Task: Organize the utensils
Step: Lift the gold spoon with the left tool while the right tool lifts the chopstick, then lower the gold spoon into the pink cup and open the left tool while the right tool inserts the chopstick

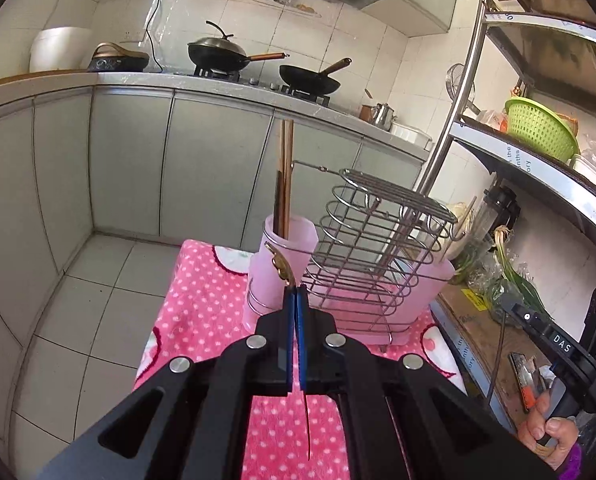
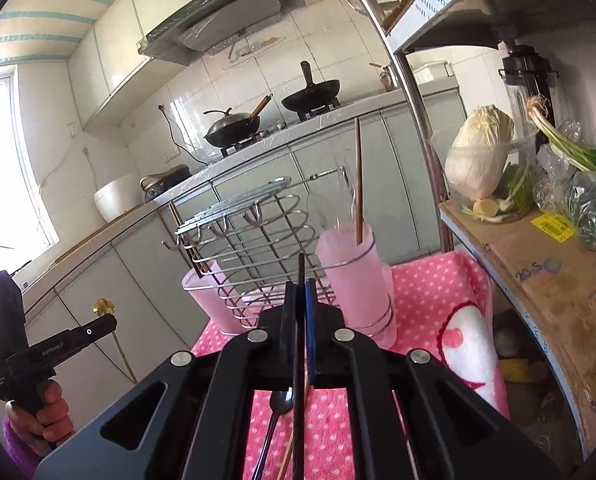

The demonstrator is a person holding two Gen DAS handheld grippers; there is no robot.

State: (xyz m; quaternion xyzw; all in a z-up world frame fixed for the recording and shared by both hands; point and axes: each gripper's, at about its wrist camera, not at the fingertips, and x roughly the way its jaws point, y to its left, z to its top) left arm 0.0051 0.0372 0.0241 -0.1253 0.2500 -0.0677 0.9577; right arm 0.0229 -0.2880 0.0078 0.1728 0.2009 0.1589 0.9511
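Observation:
My left gripper (image 1: 296, 292) is shut on a thin gold utensil with a flower-shaped end (image 1: 280, 267); its stem hangs below the jaws. It is held just in front of a pink cup (image 1: 282, 264) holding chopsticks (image 1: 285, 184). A wire utensil rack (image 1: 373, 252) with a second pink cup stands beside it. My right gripper (image 2: 301, 284) is shut on a black chopstick (image 2: 300, 320), near the pink cup (image 2: 353, 276) with one chopstick (image 2: 358, 184) in it. The left gripper (image 2: 98, 326) with the gold utensil (image 2: 104, 307) also shows in the right wrist view.
A pink polka-dot cloth (image 1: 202, 300) covers the table. A dark spoon (image 2: 280, 404) and a light chopstick lie on it below my right gripper. A metal shelf (image 1: 529, 168) with vegetables, a cabbage (image 2: 477, 152) and a green basket stands at the right. Counter and woks are behind.

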